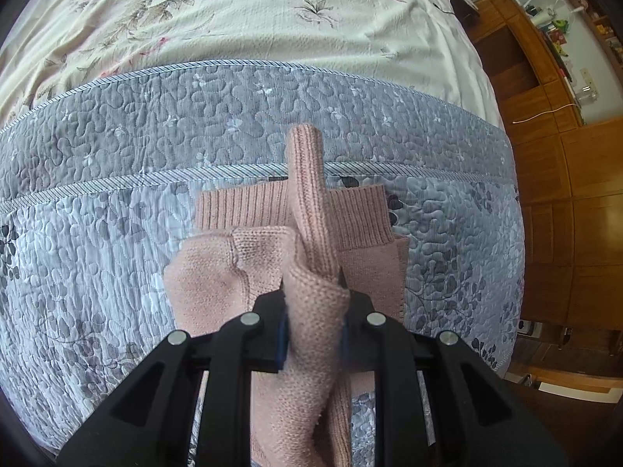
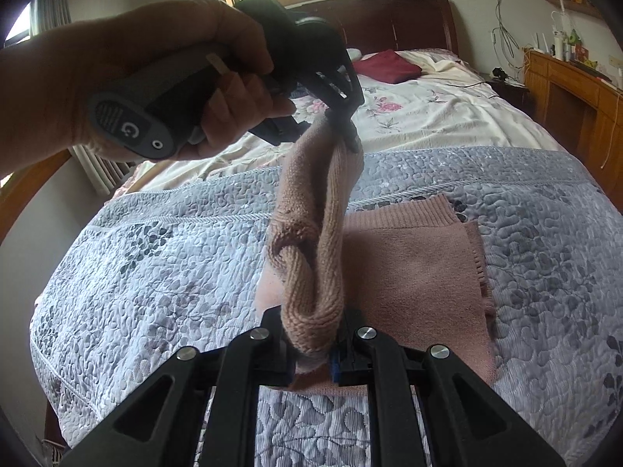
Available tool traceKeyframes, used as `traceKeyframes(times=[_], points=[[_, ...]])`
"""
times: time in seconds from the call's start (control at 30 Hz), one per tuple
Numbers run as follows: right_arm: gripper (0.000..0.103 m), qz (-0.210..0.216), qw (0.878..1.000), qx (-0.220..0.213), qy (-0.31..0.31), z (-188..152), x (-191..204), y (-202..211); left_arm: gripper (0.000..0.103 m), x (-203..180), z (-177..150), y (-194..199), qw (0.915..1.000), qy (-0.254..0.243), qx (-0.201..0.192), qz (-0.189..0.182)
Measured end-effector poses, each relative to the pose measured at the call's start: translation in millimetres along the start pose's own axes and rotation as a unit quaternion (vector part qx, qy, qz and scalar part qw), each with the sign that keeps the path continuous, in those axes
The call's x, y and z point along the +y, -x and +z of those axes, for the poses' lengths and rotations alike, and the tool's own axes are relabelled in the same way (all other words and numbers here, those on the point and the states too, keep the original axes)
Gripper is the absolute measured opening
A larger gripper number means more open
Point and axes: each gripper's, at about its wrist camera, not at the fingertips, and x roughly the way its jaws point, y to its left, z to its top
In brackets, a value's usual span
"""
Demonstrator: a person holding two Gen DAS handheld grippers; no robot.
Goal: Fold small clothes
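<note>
A small pink knit sweater [image 2: 412, 272] lies partly folded on the grey quilt [image 2: 155, 257]. Its sleeve [image 2: 311, 241] is lifted off the bed and stretched between both grippers. My right gripper [image 2: 313, 344] is shut on the sleeve's near end. The left gripper [image 2: 346, 132], held by a hand [image 2: 117, 78] at upper left, is shut on the sleeve's far end. In the left wrist view the left gripper [image 1: 313, 295] pinches bunched pink knit, and the sleeve cuff [image 1: 305, 144] sticks out ahead over the sweater body [image 1: 253, 214].
The quilt [image 1: 117, 155] covers the foot of a bed with a floral cream sheet [image 1: 233, 11]. A dark red cloth [image 2: 389, 64] lies near the wooden headboard [image 2: 389, 19]. Wooden cabinets [image 1: 564, 179] and a cluttered desk [image 2: 564, 78] stand along the right side.
</note>
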Motion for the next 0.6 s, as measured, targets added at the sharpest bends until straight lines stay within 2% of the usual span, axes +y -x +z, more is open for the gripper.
traceKeyframes(times=[0.43,0.6], points=[[0.012,-0.004,0.999,0.013,-0.050,-13,-43,-4,0.018,-47,1,-44,0.9985,-0.022,0.003,0.051],[0.012,0.010,0.996,0.021,-0.084,-20,-64,-7,0.017,-63,-2,-59,0.9963,-0.025,-0.010,0.082]])
